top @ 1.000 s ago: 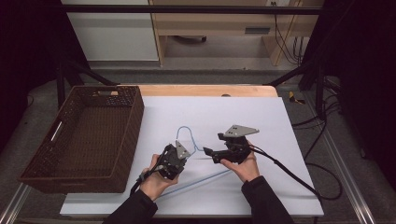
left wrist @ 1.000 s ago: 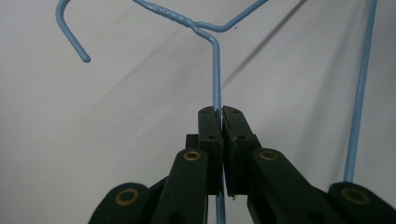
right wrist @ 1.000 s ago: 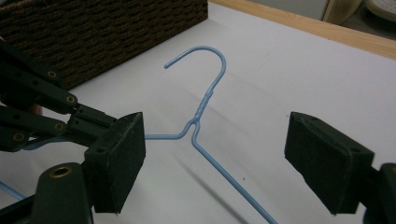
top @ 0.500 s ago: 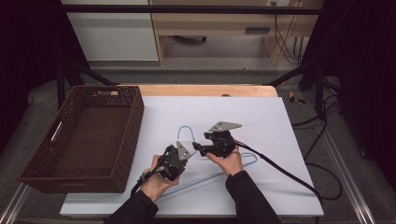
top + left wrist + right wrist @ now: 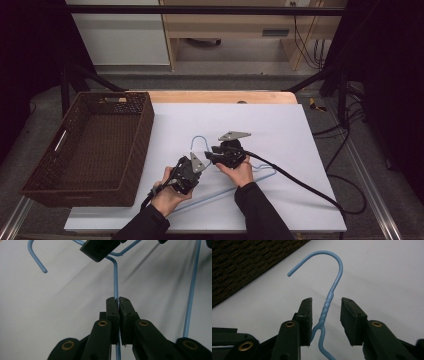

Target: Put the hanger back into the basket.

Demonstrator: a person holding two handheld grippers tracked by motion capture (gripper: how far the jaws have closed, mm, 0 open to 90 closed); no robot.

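Hanger point(image 5: 220, 187) — blue wire, lying on the white table point(image 5: 300, 130) at lower centre of the high view, right of the wicker basket point(image 5: 90, 145). We note the left gripper point(image 5: 119, 300) clamped together on one wire arm. Right gripper point(image 5: 326, 312) — jaws apart, straddling the twisted neck below the hook; left pad touching it.

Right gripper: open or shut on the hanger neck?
Open. In the right gripper view, the right gripper jaws stand apart around the blue hanger's twisted neck, a gap showing on the far side.
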